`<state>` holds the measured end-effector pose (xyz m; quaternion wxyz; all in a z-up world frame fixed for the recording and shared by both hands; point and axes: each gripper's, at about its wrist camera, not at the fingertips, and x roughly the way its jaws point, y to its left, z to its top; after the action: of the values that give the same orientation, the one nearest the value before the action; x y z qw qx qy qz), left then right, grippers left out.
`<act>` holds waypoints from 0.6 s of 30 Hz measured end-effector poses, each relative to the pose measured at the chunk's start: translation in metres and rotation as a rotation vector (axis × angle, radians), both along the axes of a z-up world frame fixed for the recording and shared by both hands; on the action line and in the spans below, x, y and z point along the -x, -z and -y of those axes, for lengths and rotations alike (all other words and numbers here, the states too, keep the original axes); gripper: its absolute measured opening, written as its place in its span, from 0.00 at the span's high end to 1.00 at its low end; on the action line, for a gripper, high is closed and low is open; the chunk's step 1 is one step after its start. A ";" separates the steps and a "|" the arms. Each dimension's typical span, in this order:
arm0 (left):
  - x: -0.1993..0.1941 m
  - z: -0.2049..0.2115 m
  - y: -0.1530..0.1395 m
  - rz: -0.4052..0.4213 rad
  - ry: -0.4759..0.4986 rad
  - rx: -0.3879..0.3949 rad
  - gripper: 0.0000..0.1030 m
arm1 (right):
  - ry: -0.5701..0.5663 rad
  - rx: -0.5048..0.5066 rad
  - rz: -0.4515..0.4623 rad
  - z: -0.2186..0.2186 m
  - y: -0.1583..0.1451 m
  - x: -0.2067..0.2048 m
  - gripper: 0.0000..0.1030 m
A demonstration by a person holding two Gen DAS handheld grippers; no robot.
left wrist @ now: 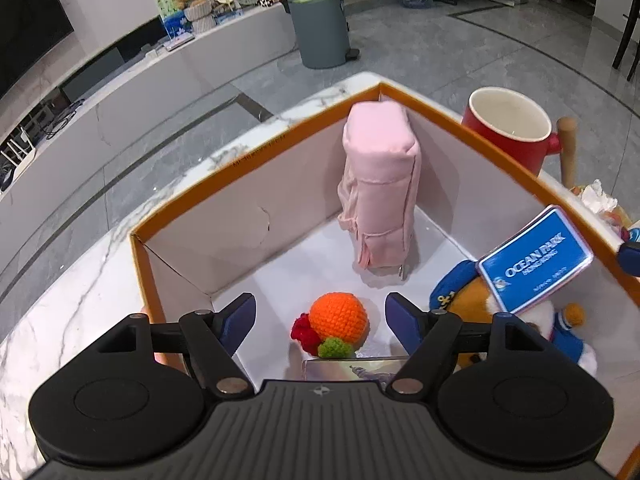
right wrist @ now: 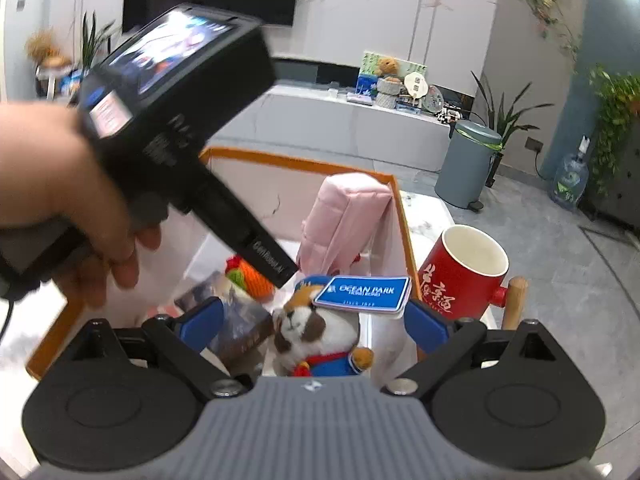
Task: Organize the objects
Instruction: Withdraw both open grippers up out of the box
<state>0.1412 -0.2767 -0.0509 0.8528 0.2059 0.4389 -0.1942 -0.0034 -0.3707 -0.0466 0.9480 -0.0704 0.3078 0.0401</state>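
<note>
An orange-rimmed cardboard box [left wrist: 256, 148] [right wrist: 280, 159] stands on a marble table. Inside it a pink fabric pouch [left wrist: 380, 184] [right wrist: 344, 220] stands upright in the far corner. A crocheted orange fruit [left wrist: 338, 318] [right wrist: 248, 276] lies on the box floor, with a glossy card box [left wrist: 352, 368] [right wrist: 240, 328] beside it. A plush animal [left wrist: 532, 320] [right wrist: 320, 336] with a blue Ocean Park tag [left wrist: 536, 260] [right wrist: 364, 292] lies at the right side. My left gripper [left wrist: 320, 320] hangs open over the fruit, not touching it. My right gripper [right wrist: 316, 324] stands open around the plush, pads off it.
A red mug [left wrist: 508, 128] [right wrist: 464, 272] with a wooden handle stands outside the box on the right. Crumpled tissue [left wrist: 598, 196] lies by the box's right rim. A person's hand [right wrist: 68, 200] holds the left gripper body [right wrist: 180, 120]. A grey bin [left wrist: 320, 24] stands on the floor.
</note>
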 end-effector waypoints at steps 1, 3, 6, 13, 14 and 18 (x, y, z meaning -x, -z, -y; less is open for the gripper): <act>0.000 -0.002 -0.003 0.004 0.000 0.009 0.16 | 0.006 -0.004 0.001 0.001 0.000 0.000 0.06; 0.003 -0.005 -0.009 0.014 -0.003 0.025 0.16 | 0.012 0.005 -0.002 0.001 0.002 -0.002 0.06; 0.008 -0.009 -0.017 0.027 -0.005 0.036 0.16 | 0.012 0.008 -0.008 -0.003 0.004 -0.005 0.06; 0.017 -0.035 -0.035 0.063 -0.019 0.103 0.16 | 0.029 0.004 0.016 -0.004 0.004 -0.002 0.06; 0.019 -0.040 -0.038 0.071 -0.018 0.112 0.16 | 0.032 0.002 0.019 -0.004 0.004 -0.002 0.06; 0.024 -0.061 -0.050 0.102 -0.041 0.132 0.16 | 0.044 -0.007 0.031 -0.006 0.004 -0.004 0.06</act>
<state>0.1171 -0.2153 -0.0011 0.8897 0.1498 0.3852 -0.1942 0.0005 -0.3648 -0.0509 0.9535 -0.0611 0.2945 0.0194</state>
